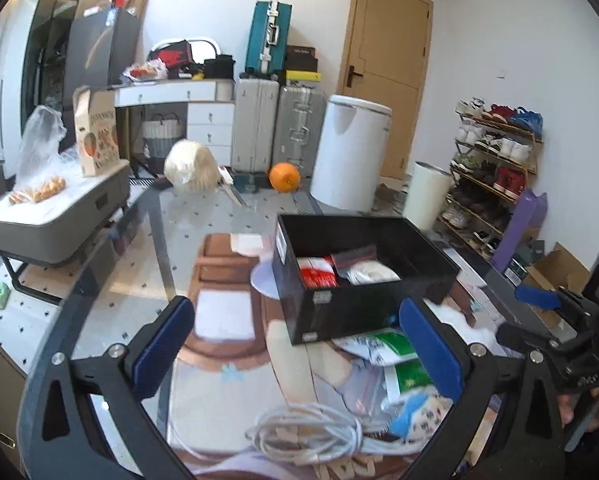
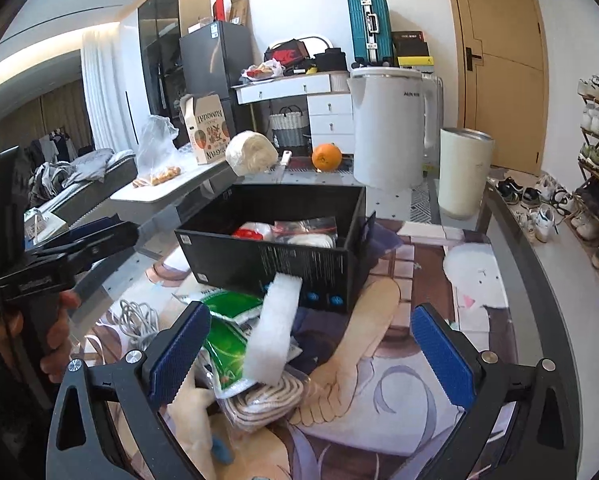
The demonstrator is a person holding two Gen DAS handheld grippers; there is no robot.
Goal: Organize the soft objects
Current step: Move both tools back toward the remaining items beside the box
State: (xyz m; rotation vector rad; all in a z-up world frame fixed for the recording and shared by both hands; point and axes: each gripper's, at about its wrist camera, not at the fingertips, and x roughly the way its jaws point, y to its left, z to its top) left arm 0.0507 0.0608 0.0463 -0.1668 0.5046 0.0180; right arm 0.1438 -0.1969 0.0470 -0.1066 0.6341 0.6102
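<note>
Several soft packets (image 2: 229,322) lie heaped on the worktop just in front of the black box (image 2: 275,256); with both grippers' jaws open and empty, close the right gripper (image 2: 311,354) squarely on the white strip (image 2: 275,332) before lifting.

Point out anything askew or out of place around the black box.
A white fluffy strip leans tilted against the black rectangular box's front wall, outside it, atop the green-and-white packets. A coiled white cable also lies loose on the table. Both grippers are open, holding nothing.
</note>
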